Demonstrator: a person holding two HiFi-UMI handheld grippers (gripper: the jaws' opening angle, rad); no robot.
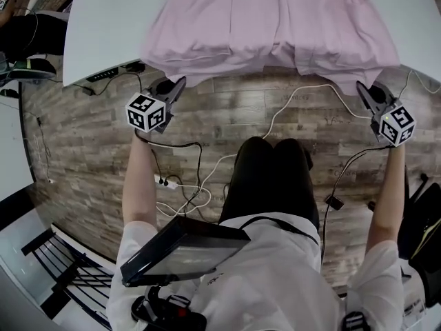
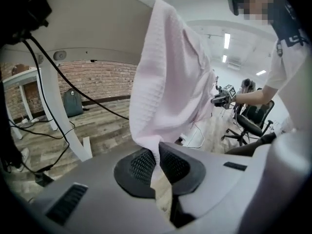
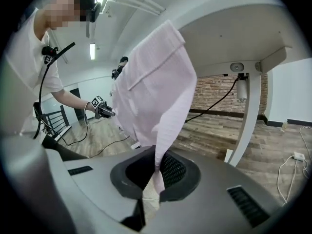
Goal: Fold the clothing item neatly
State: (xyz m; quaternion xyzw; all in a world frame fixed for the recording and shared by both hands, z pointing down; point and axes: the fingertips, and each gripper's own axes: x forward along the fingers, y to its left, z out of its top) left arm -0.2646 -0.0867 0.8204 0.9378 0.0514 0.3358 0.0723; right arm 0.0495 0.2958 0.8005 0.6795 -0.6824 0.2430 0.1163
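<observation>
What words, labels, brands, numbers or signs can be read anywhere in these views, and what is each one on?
No text is readable in any view.
Marker cubes on the left gripper and right gripper: black-and-white square patterns only, no words.
White shirt: a small dark mark near its hem, too small to read.
Pink garment: no print shows.

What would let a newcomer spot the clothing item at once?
Find the large white table at the head view's top. Over its near edge hangs a pale pink waffle-textured garment. It is the only pink thing, pinched at its lower corners by the left tongs and the right tongs.
</observation>
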